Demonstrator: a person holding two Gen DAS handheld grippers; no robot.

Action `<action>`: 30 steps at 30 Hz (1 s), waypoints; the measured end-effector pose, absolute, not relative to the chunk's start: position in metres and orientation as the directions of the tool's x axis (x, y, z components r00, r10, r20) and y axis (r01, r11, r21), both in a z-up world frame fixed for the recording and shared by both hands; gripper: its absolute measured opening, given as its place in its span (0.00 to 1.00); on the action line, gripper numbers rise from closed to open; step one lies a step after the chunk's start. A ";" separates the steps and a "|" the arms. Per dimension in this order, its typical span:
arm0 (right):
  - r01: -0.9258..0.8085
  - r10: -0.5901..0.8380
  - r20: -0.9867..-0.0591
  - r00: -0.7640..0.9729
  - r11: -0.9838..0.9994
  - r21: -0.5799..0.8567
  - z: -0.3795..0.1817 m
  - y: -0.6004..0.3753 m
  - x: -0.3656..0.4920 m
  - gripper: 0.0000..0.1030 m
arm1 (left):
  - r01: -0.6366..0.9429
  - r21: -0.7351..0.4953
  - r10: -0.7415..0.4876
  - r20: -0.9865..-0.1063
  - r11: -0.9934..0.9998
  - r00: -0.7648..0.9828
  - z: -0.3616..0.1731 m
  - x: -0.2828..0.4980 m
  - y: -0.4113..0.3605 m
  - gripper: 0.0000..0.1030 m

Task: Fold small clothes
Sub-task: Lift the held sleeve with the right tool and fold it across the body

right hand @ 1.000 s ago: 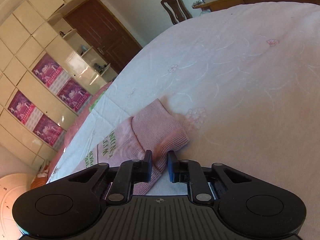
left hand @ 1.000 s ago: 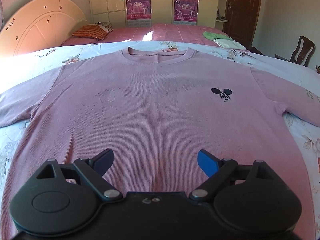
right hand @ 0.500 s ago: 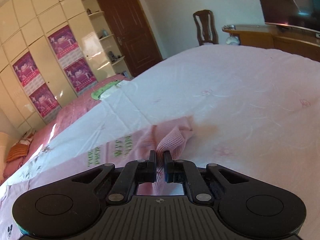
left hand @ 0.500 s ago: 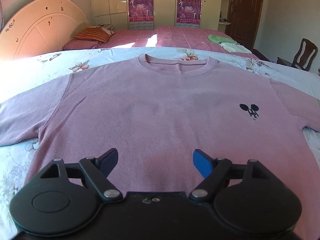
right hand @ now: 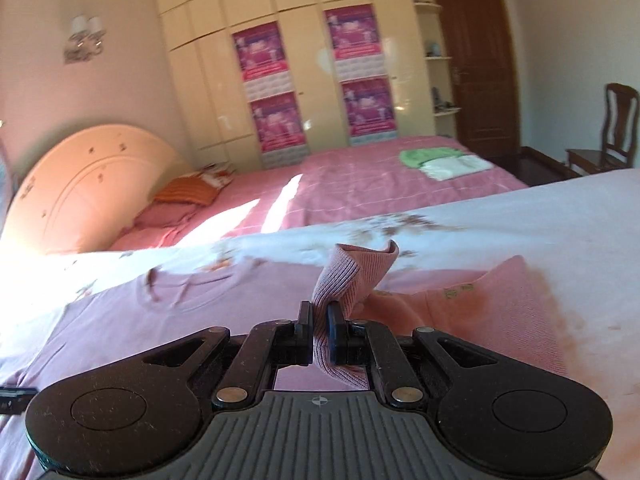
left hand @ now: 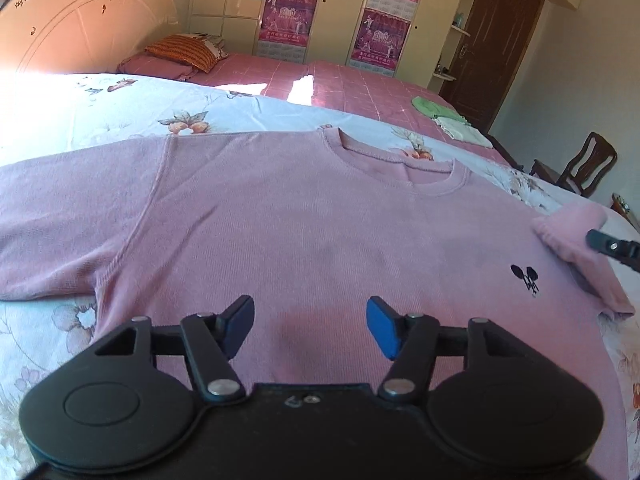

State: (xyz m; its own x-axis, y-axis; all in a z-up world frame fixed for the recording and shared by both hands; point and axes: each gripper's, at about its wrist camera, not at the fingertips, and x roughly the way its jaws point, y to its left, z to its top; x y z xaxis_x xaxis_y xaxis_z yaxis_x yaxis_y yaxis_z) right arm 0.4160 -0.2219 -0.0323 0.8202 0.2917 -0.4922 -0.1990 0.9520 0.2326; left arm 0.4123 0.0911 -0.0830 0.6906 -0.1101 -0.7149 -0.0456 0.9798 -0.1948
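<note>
A pink knit sweater (left hand: 320, 232) with a small black mouse logo (left hand: 528, 280) lies front-up on the floral bed cover (left hand: 120, 108). My left gripper (left hand: 310, 324) hangs over its lower front; its blue pads (left hand: 380, 328) are apart and closing, with nothing pinched between them. My right gripper (right hand: 319, 328) is shut on the ribbed cuff of the right sleeve (right hand: 352, 272), lifted and doubled over toward the sweater's body (right hand: 180, 320). In the left wrist view the folded sleeve (left hand: 576, 240) and the tip of the right gripper (left hand: 612, 246) show at the right edge.
Behind lies a second bed with a pink cover (right hand: 360, 188), a striped pillow (left hand: 184, 52) and folded green and white clothes (right hand: 440, 162). A curved headboard (left hand: 80, 32), a wardrobe with posters (right hand: 280, 120), a brown door (right hand: 476, 60) and a wooden chair (right hand: 612, 132) stand around.
My right gripper has rolled upright and carried the sleeve cuff leftward, over the sweater's body. My left gripper has slid left along the lower front and its jaws have narrowed.
</note>
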 end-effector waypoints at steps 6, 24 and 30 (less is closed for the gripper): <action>-0.370 0.430 -0.520 0.738 0.902 0.221 -0.060 -0.103 0.426 0.06 | -0.043 -0.246 -0.148 -0.705 0.968 0.694 -0.084 0.414 0.126 0.58; 0.005 0.154 -0.564 0.812 0.963 0.270 -0.065 -0.202 0.415 0.06 | 0.154 -0.391 -0.400 -0.693 0.907 0.600 -0.118 0.496 0.032 0.48; 0.162 0.081 -0.580 0.811 0.920 0.356 -0.063 -0.253 0.405 0.06 | 0.188 -0.335 -0.377 -0.696 0.923 0.611 -0.118 0.507 0.004 0.08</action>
State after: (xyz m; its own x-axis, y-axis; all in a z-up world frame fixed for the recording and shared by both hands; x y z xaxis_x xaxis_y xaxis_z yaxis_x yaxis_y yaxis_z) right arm 0.4055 -0.2533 -0.0634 0.8108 0.0814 -0.5796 0.1619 0.9204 0.3558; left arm 0.5072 0.0040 -0.1177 0.6111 -0.3770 -0.6960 0.1876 0.9232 -0.3354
